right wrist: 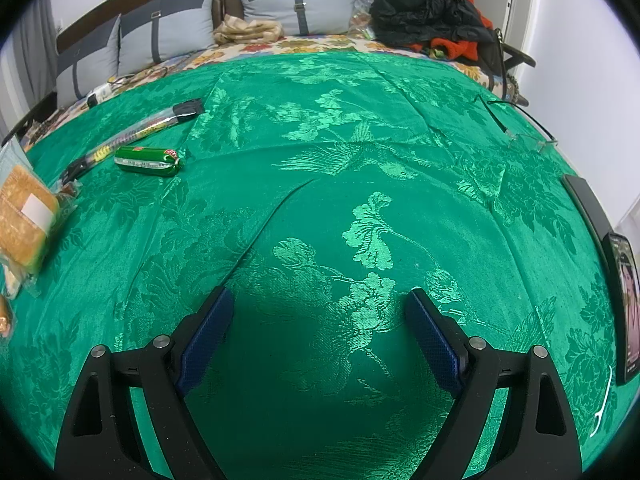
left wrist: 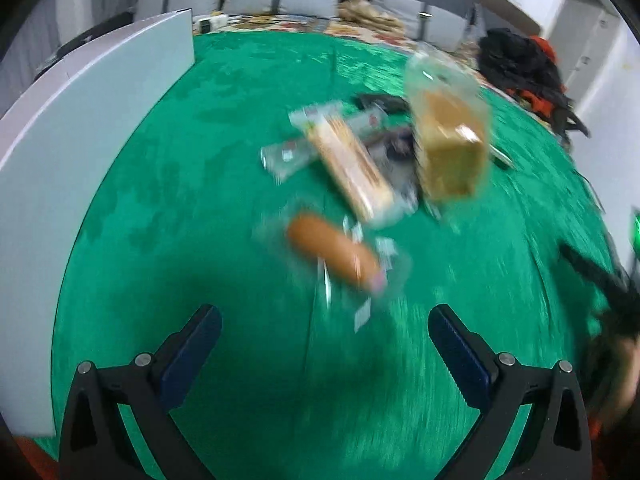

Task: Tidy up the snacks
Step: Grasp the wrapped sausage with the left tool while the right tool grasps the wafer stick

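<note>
The left gripper [left wrist: 325,334] is hanging over the green cloth [left wrist: 200,184] with its jaws spread wide, gripping nothing. Just beyond it a wrapped bun [left wrist: 334,255] is lying, and farther off a biscuit packet [left wrist: 352,166] and a bagged loaf [left wrist: 450,148] are sitting in a blurred pile. The right gripper [right wrist: 320,320] is also gaping wide over bare cloth, with a green tube [right wrist: 147,161] lying far to its left.
</note>
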The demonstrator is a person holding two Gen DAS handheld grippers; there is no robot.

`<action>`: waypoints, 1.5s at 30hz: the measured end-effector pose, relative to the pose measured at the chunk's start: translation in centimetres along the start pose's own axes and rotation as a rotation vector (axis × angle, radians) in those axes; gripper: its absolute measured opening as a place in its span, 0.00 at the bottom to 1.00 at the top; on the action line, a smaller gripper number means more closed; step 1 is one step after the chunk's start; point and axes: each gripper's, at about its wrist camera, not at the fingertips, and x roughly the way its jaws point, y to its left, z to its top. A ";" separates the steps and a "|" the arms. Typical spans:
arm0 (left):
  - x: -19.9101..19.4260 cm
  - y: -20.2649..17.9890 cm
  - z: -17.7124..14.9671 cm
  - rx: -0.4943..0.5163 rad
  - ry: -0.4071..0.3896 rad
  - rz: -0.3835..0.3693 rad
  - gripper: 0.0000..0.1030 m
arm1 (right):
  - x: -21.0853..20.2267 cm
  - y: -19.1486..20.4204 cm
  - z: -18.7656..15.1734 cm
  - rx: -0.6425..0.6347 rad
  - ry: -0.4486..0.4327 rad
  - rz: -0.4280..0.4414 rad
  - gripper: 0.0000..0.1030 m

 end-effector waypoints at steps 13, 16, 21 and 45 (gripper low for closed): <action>1.7 4.7 0.8 -0.039 0.096 0.180 1.00 | 0.0 0.0 0.0 0.000 0.000 0.000 0.87; 1.5 5.0 1.1 -0.016 0.118 0.171 0.98 | 0.0 0.0 0.0 0.000 -0.001 0.000 0.87; 2.5 2.6 1.8 0.088 0.126 0.193 0.97 | 0.0 0.0 0.0 0.000 -0.001 0.000 0.87; 0.1 4.8 2.3 0.061 0.123 0.087 0.36 | 0.0 0.0 0.0 0.001 -0.002 0.001 0.88</action>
